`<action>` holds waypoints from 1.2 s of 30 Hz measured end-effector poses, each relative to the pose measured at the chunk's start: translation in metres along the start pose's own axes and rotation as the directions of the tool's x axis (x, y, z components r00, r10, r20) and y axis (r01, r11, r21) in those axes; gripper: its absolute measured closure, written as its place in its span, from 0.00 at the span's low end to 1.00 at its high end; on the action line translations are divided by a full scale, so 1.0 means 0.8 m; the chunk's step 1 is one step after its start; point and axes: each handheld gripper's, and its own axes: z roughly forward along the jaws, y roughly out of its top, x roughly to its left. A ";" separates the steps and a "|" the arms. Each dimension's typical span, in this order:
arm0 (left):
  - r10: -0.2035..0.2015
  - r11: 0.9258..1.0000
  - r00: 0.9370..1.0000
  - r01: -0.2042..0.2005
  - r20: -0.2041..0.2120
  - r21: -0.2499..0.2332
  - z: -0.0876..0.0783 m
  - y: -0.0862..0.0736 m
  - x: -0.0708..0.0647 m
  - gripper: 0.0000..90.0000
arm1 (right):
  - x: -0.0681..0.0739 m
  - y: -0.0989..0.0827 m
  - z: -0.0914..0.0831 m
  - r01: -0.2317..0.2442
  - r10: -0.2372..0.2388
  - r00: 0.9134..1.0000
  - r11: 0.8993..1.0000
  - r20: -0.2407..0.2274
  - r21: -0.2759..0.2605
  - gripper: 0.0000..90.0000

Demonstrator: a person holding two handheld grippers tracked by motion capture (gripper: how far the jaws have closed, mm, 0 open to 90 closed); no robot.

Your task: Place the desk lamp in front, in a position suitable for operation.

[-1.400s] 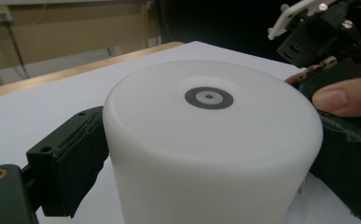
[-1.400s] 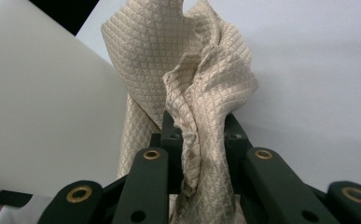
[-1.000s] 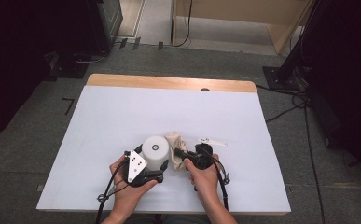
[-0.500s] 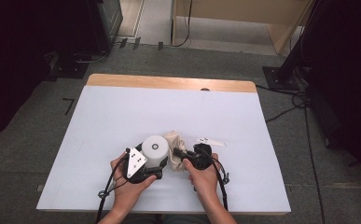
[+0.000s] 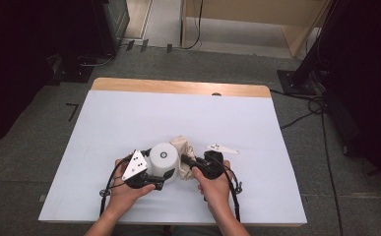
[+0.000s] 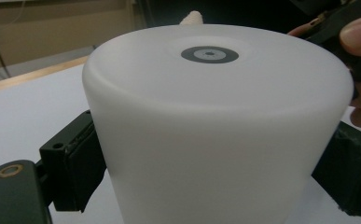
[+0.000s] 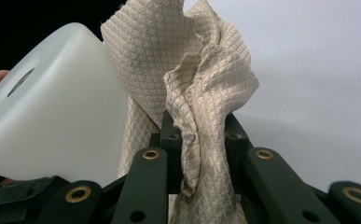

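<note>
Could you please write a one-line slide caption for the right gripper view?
Right gripper pinches a crumpled beige cloth beside the white cylinder.

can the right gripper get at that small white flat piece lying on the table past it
Probably not as things stand: the right gripper has its jaws shut on the beige cloth. The white piece lies in the open beside that hand, nothing on it, so the path looks free once the cloth is let go.
</note>
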 end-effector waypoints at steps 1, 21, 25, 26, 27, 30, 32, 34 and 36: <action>0.002 1.000 1.000 -0.002 0.018 0.000 -0.001 -0.001 0.004 0.10 | 0.001 0.001 -0.001 0.000 0.000 1.000 1.000 -0.001 -0.002 0.85; 0.019 1.000 0.999 -0.019 0.030 0.000 0.001 -0.009 0.010 0.10 | 0.040 0.010 -0.024 0.060 -0.063 0.997 0.995 -0.041 -0.084 0.86; 0.019 1.000 0.999 -0.018 0.029 -0.003 0.001 -0.009 0.010 0.10 | 0.031 0.002 -0.011 0.056 -0.057 0.998 0.997 -0.017 -0.047 0.86; 0.019 1.000 0.999 -0.019 0.029 -0.003 0.001 -0.010 0.010 0.10 | 0.028 -0.001 -0.007 0.051 -0.052 0.999 0.998 -0.010 -0.038 0.86; 0.018 1.000 0.999 -0.018 0.030 -0.003 0.001 -0.010 0.010 0.10 | 0.025 -0.004 -0.003 0.053 -0.053 0.999 0.998 0.000 -0.024 0.86; 0.019 1.000 0.999 -0.018 0.029 -0.004 0.001 -0.010 0.010 0.10 | 0.013 -0.013 0.010 0.027 -0.028 1.000 0.999 0.015 0.018 0.86; 0.019 1.000 0.999 -0.019 0.029 -0.004 0.001 -0.010 0.010 0.10 | 0.007 -0.019 0.017 0.008 -0.009 1.000 0.999 0.018 0.041 0.86; 0.019 1.000 0.999 -0.019 0.029 -0.004 0.001 -0.010 0.010 0.10 | 0.000 -0.025 0.024 0.001 -0.002 1.000 0.998 0.029 0.064 0.86; 0.020 1.000 0.999 -0.020 0.029 -0.004 0.001 -0.010 0.010 0.10 | -0.003 -0.028 0.028 -0.013 0.010 0.999 0.997 0.034 0.082 0.86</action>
